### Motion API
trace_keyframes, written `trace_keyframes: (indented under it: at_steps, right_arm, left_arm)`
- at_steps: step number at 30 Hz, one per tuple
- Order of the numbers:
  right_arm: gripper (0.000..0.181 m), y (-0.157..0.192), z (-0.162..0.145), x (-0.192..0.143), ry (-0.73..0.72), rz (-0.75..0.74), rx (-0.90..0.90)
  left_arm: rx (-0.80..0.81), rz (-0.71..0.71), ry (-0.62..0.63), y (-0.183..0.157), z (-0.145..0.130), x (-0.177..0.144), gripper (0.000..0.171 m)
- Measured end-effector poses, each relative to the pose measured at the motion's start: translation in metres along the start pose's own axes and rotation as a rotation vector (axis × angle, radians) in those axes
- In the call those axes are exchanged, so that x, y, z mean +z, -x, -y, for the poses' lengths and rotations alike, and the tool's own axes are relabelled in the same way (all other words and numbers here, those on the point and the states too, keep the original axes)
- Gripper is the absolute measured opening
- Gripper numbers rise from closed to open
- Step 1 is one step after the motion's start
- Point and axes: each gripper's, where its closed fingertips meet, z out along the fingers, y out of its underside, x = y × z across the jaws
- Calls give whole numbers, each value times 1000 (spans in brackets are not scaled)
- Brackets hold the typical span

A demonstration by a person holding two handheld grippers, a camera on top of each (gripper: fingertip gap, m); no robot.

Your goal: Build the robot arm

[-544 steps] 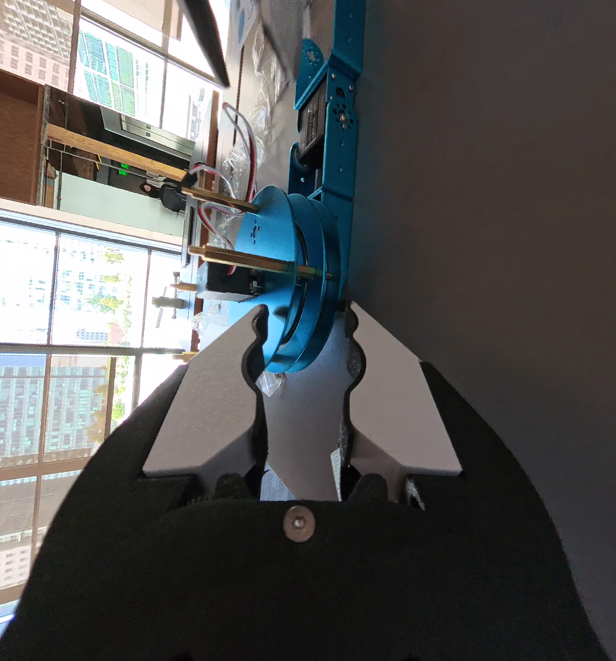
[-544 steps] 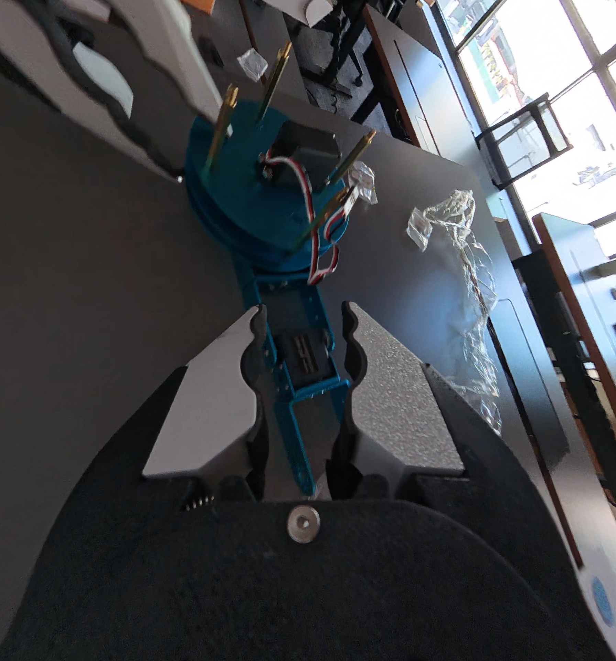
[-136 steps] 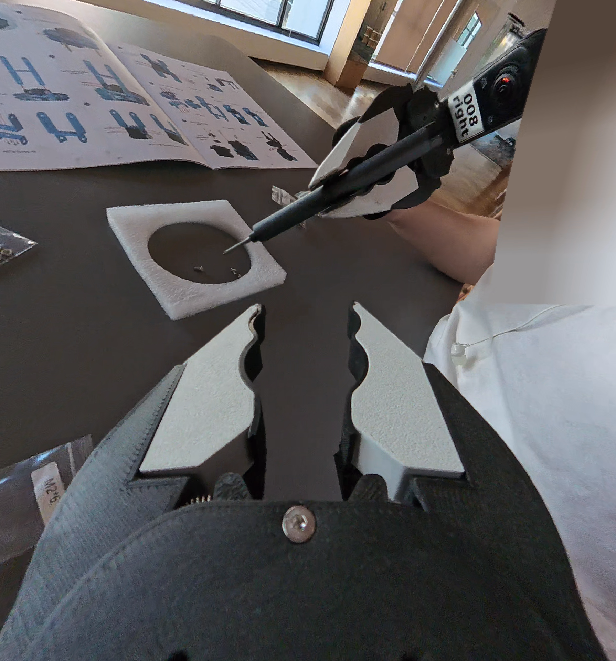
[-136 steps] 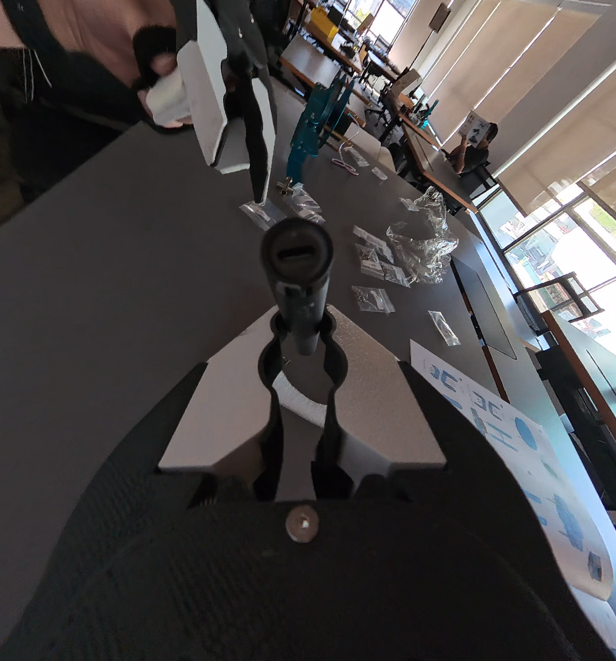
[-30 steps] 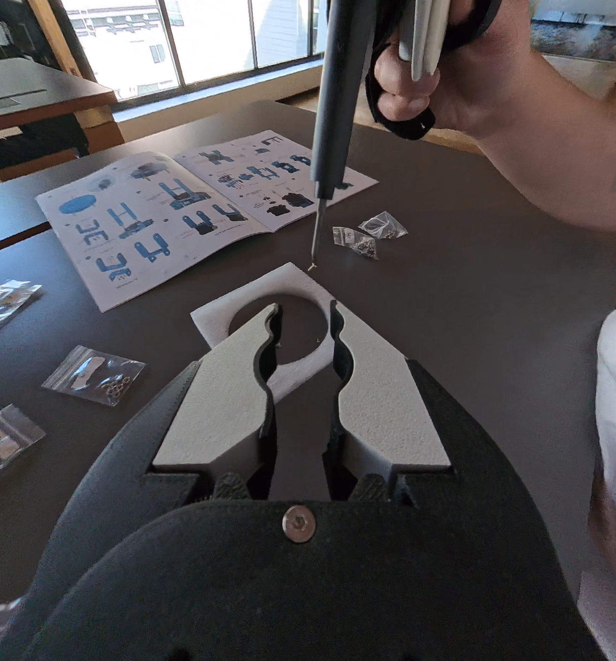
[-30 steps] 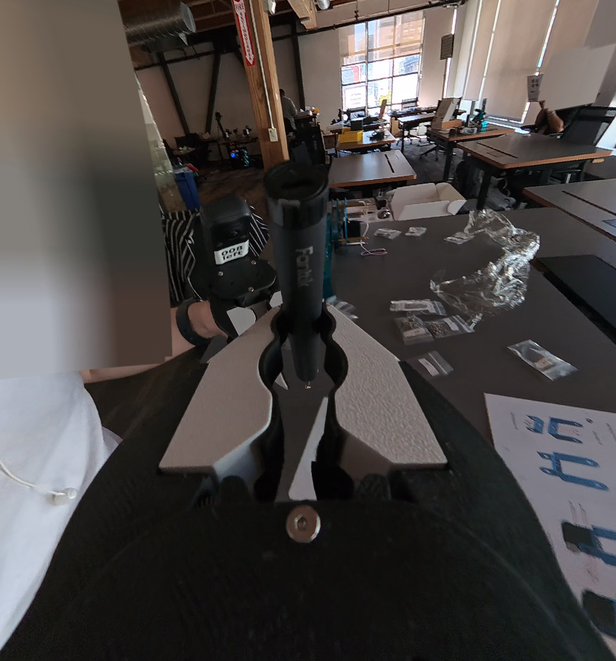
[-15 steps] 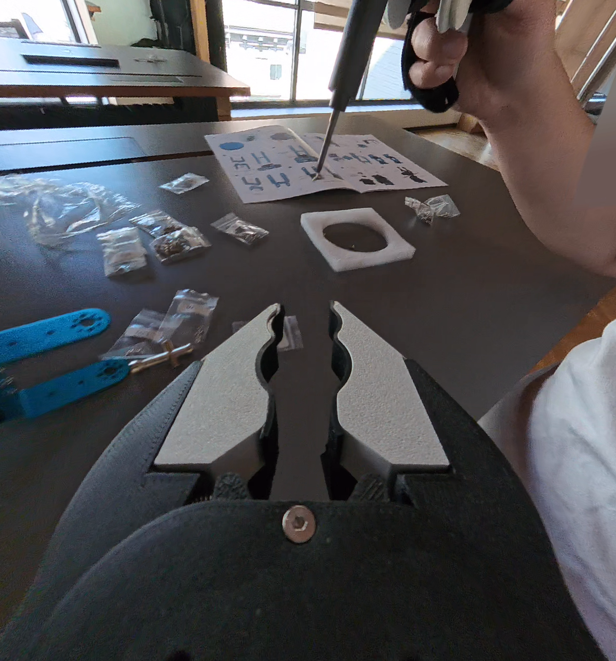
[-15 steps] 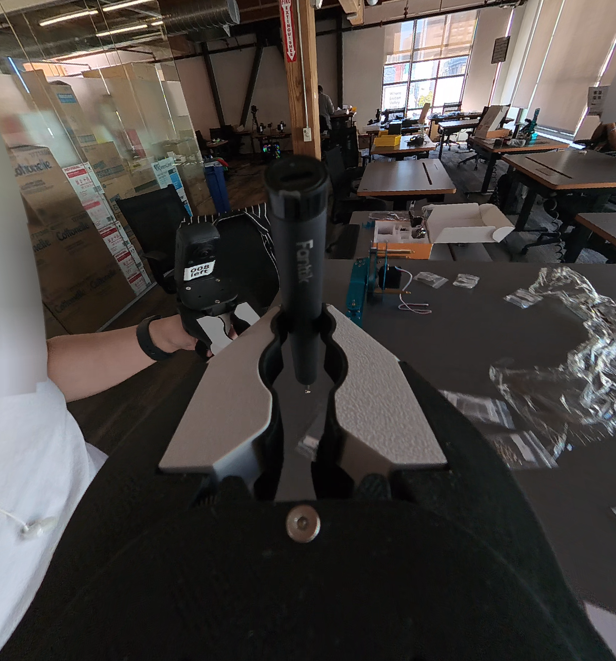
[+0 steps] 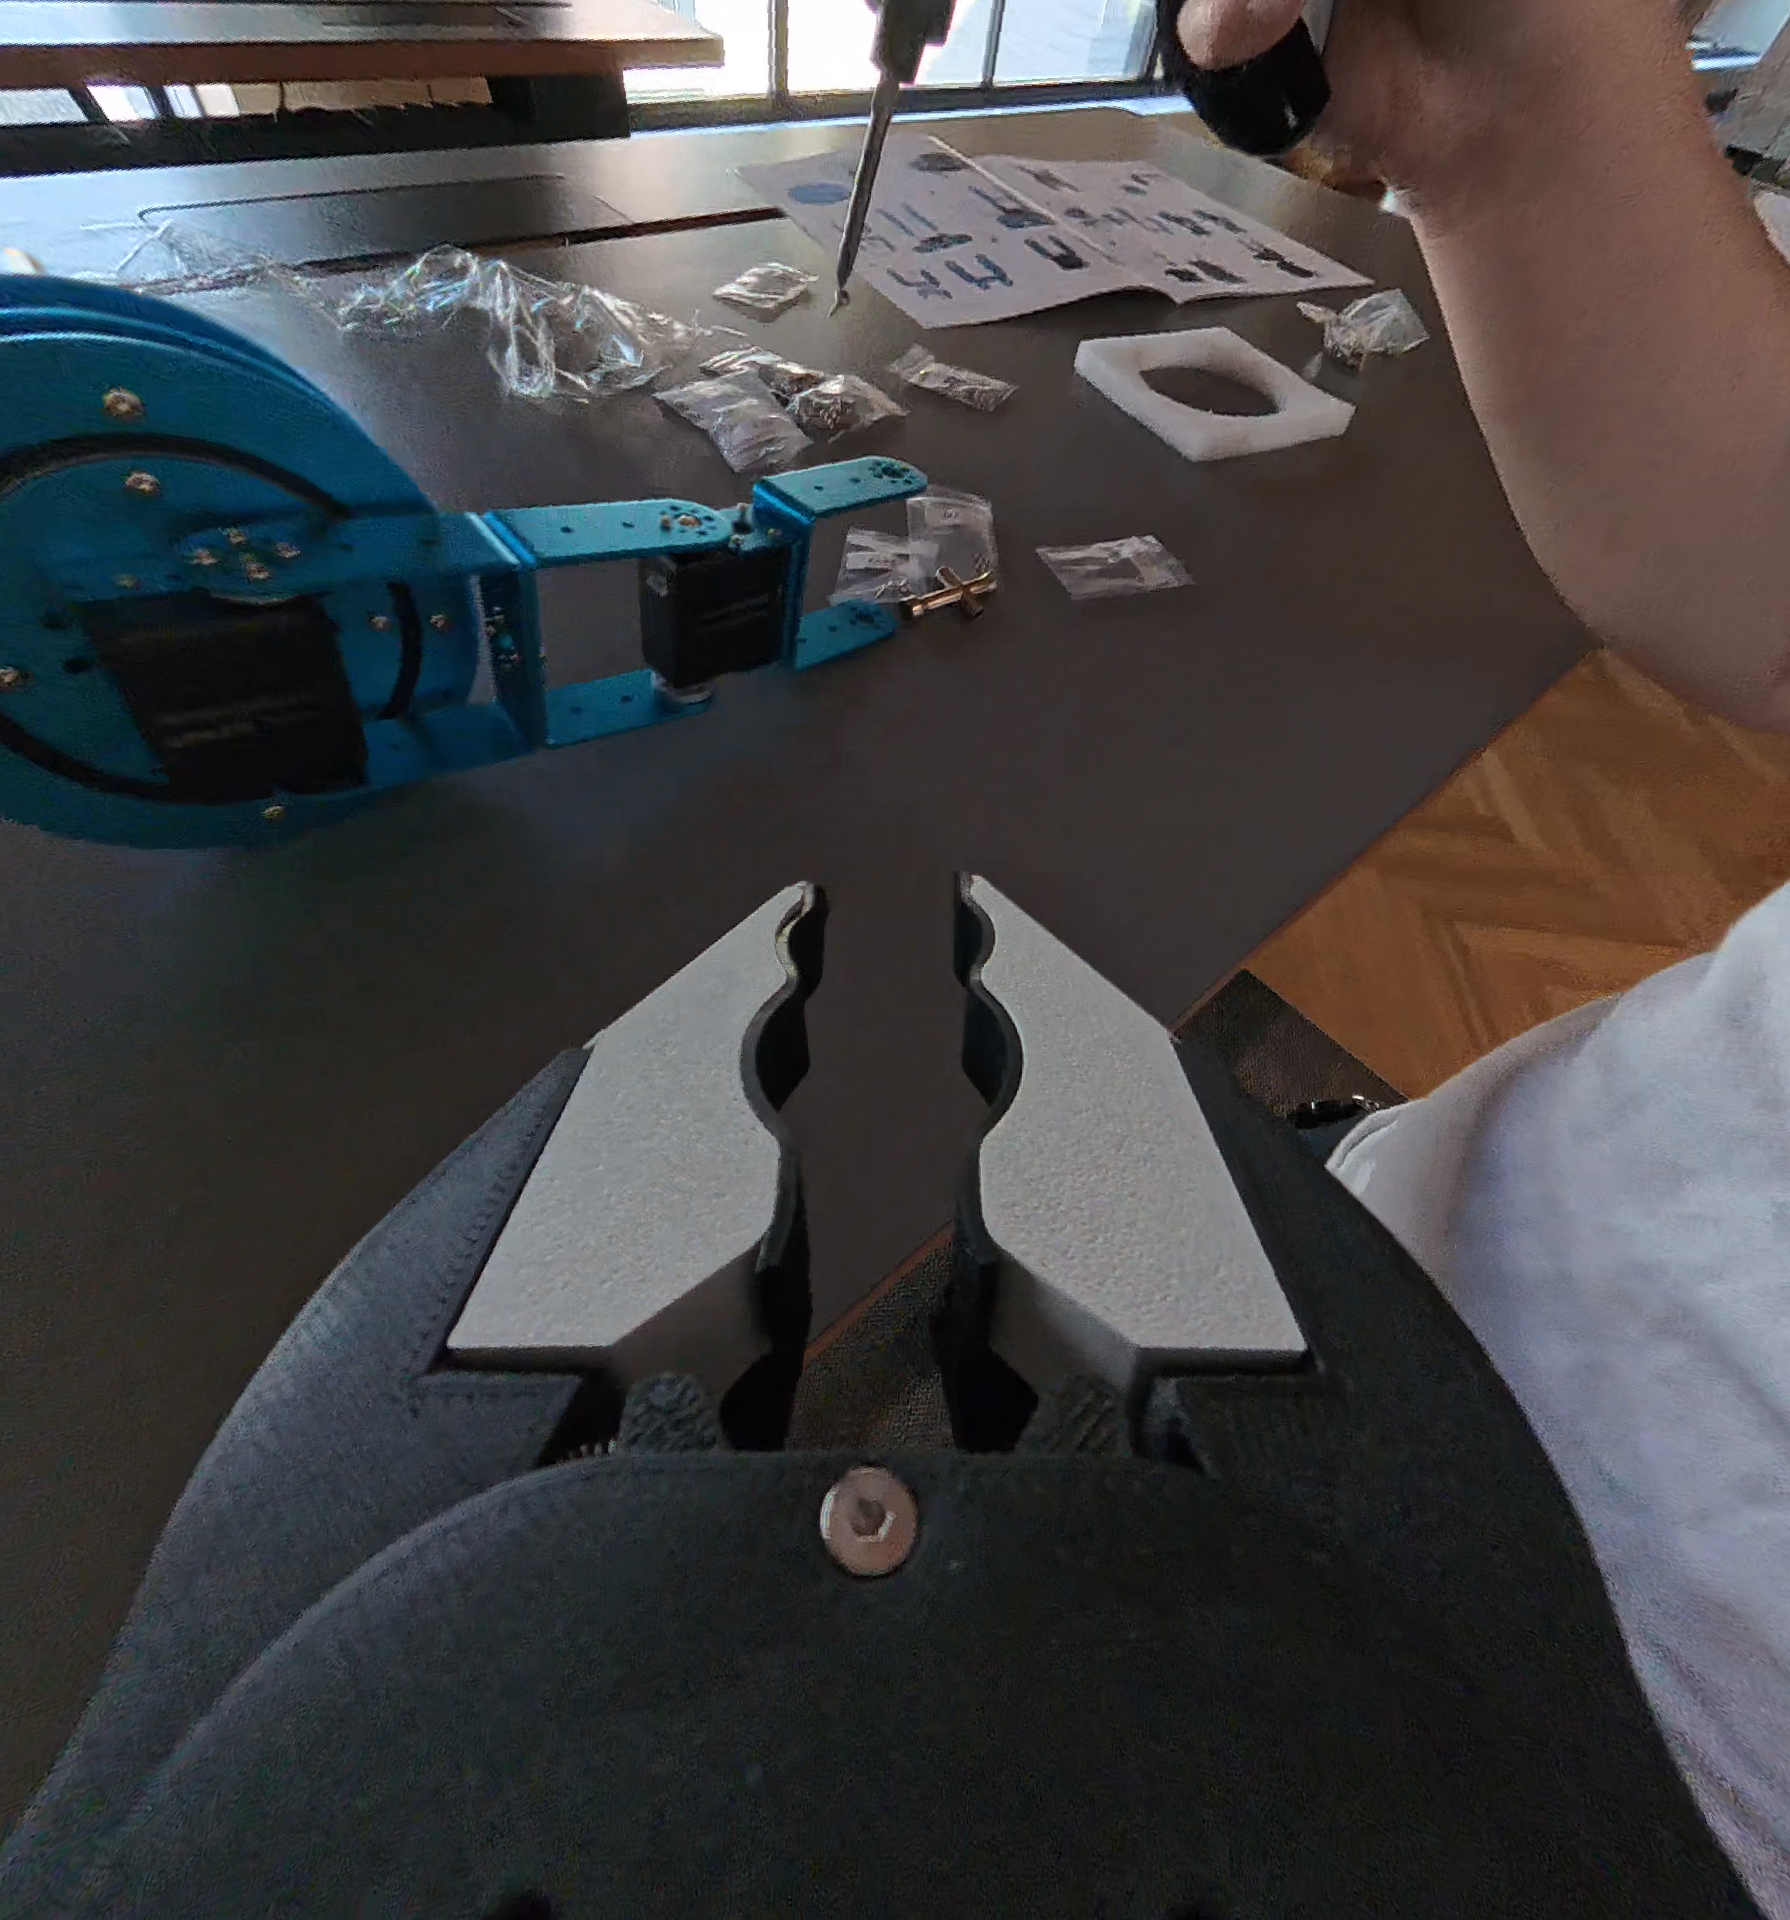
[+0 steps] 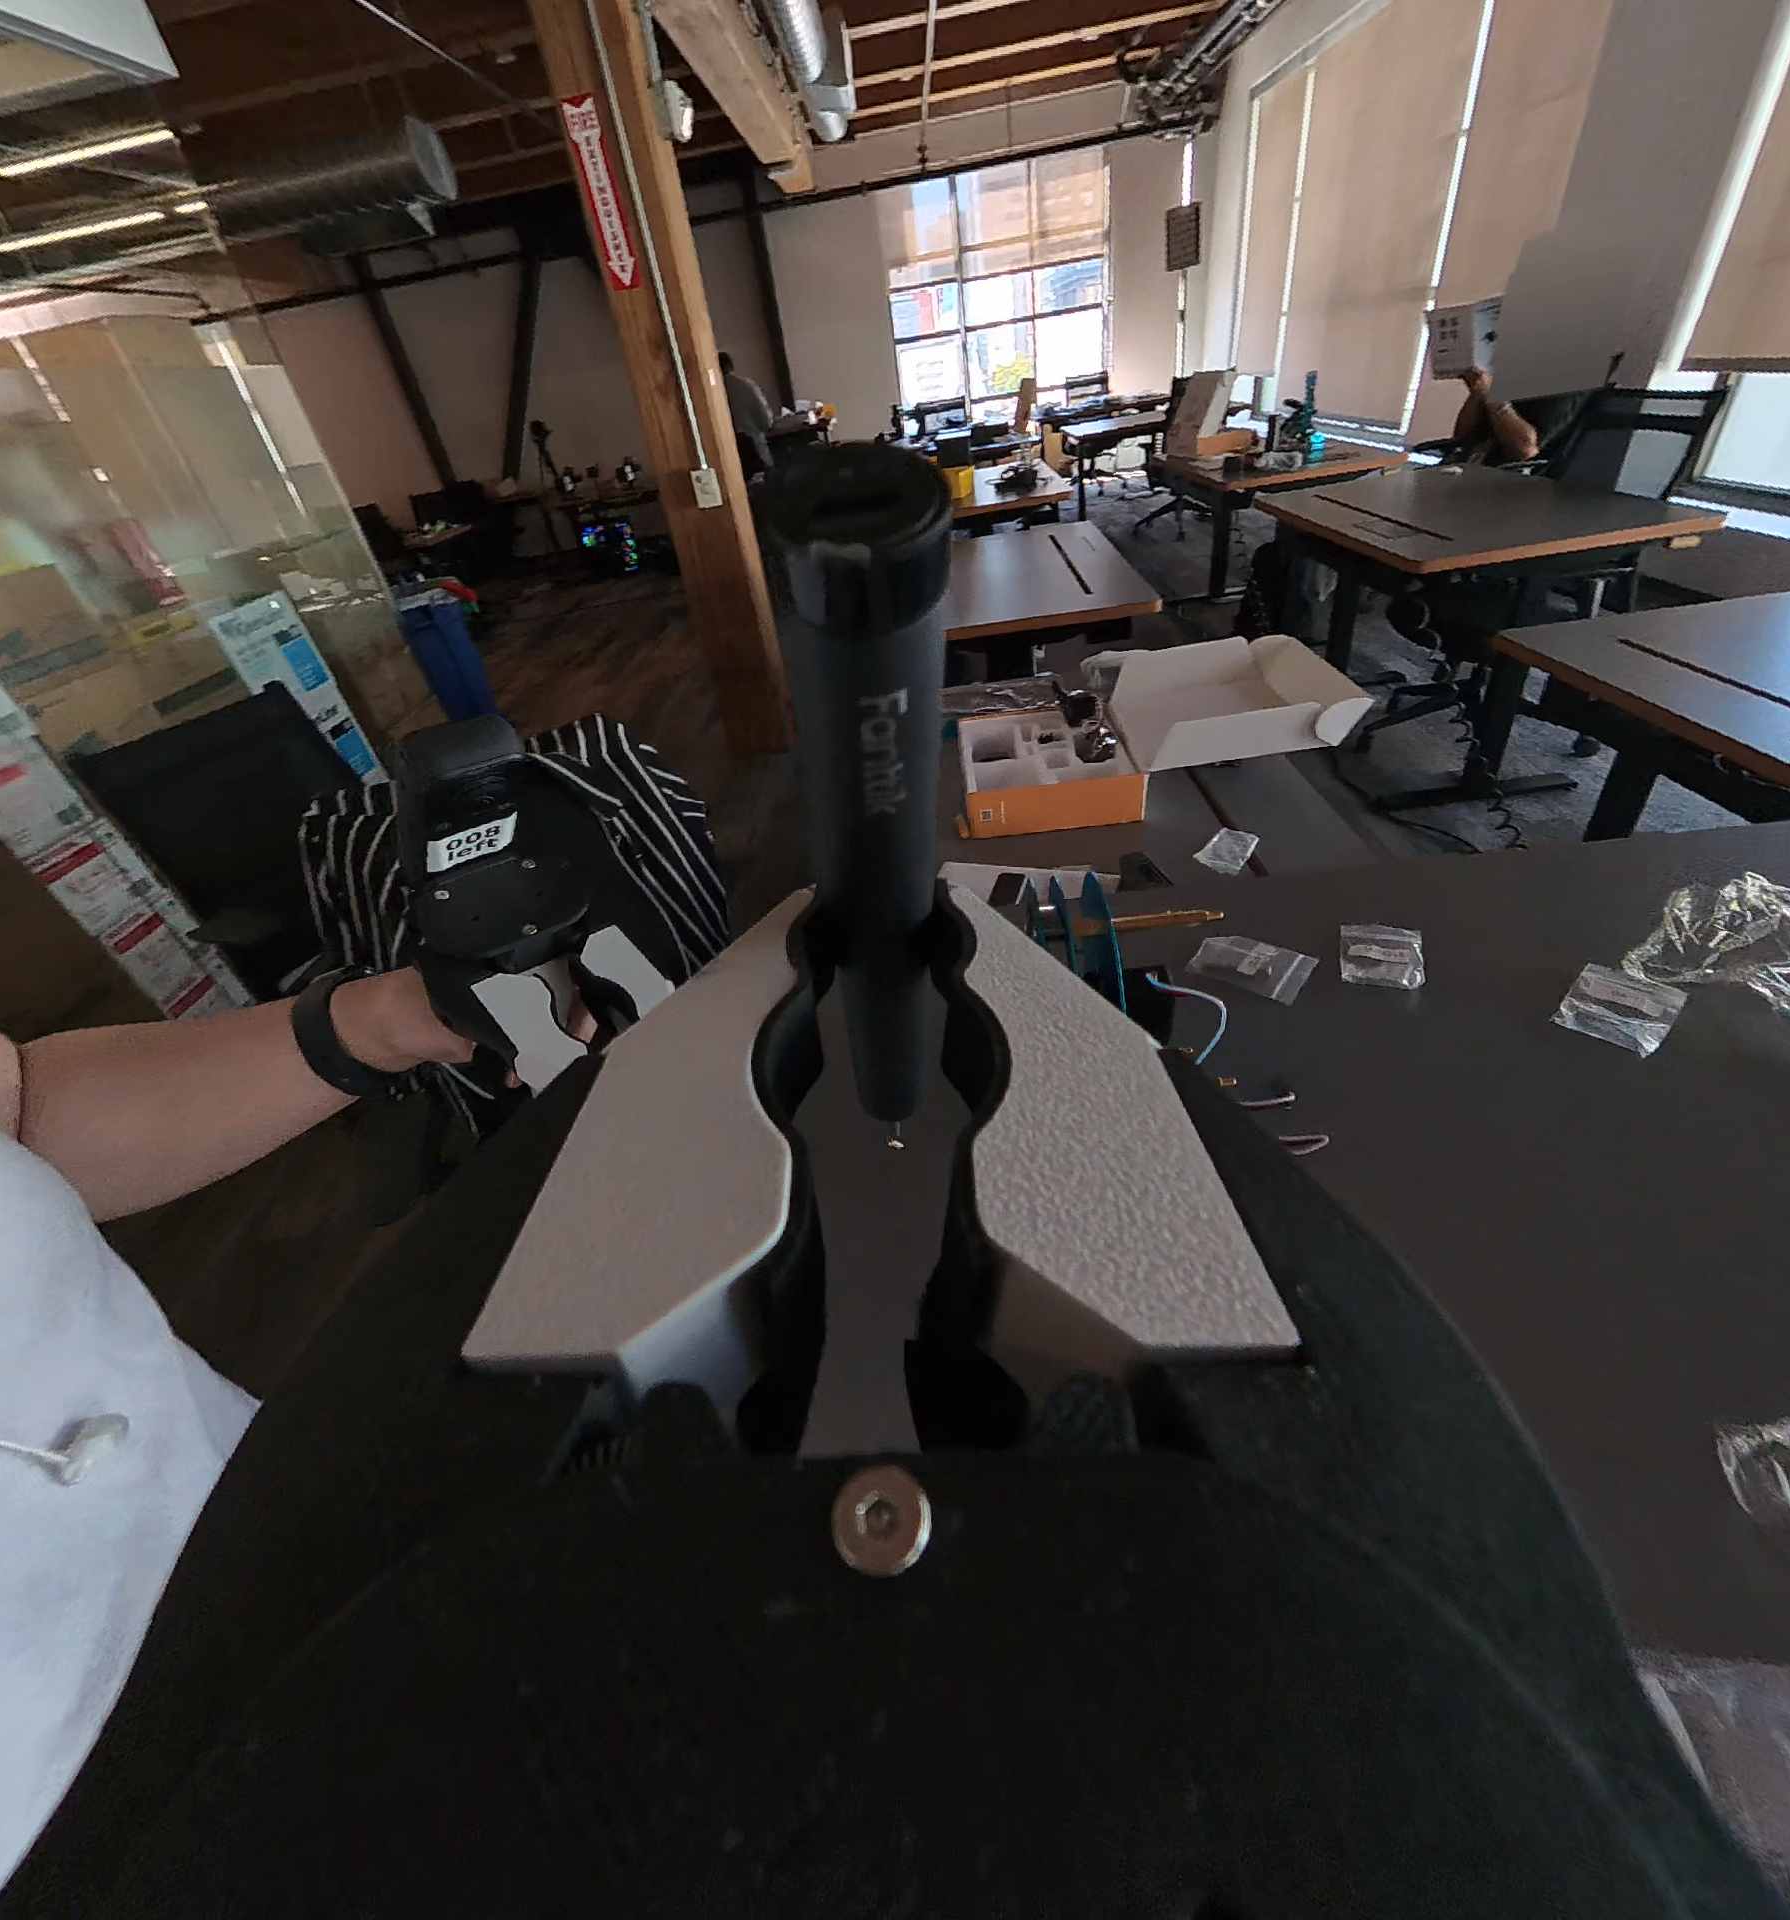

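Right of the blue servo arm assembly [image 9: 351,582]: left gripper [image 9: 886,894] hovering empty, fingers slightly parted; right gripper [image 10: 875,925] clamping an upright electric screwdriver [image 10: 860,790], risking dropping the tiny tip-held screw [image 10: 896,1143] if jolted.

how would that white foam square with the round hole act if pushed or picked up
The white foam frame looks very light, so a nudge would likely slide it across the dark table. Its thin sides around the hole would probably flex or dent under a firm pinch.
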Motion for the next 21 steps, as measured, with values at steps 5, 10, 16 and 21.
trace_keyframes:
  at_steps: [5, 10, 16, 21]
  right_arm:
    - [17, -11, -4, 16, 2, -68, 19]
    - [17, -28, -11, 9, 2, -98, 58]
    - [17, -44, -27, 3, 3, -65, 154]
    - [17, -56, -34, -1, 21, -31, 183]
  left_arm:
    - [-3, -30, -28, 24, -1, -9, 24]
    - [-15, -50, -38, 34, 7, 9, 24]
    - [25, 14, -31, 40, 24, 33, 23]
    - [105, 113, -32, 48, 31, 49, 25]
